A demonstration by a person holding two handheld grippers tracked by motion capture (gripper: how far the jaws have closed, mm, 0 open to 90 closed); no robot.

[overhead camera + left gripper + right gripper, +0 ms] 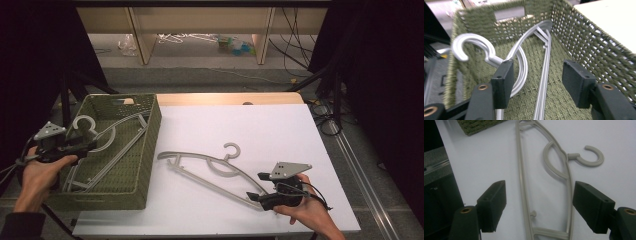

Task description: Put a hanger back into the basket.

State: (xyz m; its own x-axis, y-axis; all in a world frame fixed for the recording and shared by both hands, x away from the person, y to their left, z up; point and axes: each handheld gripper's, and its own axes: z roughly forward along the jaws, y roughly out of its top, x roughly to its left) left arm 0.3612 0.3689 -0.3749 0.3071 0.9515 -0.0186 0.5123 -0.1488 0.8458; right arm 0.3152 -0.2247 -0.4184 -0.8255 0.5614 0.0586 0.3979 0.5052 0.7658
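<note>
Left gripper [82, 148] at the basket's [150, 150] left wall, at the bench's left edge. Its fingers stand wide, gripping nothing. One hanger [524, 57] lies in the basket, hook [471, 47] hung over the left rim, lower end cut off in the left gripper view. Right gripper [537, 206] near the bench's front right corner, fingers wide, straddling the end of a second hanger [210, 167] on the bench without touching it. Contact there hard to make out from above.
</note>
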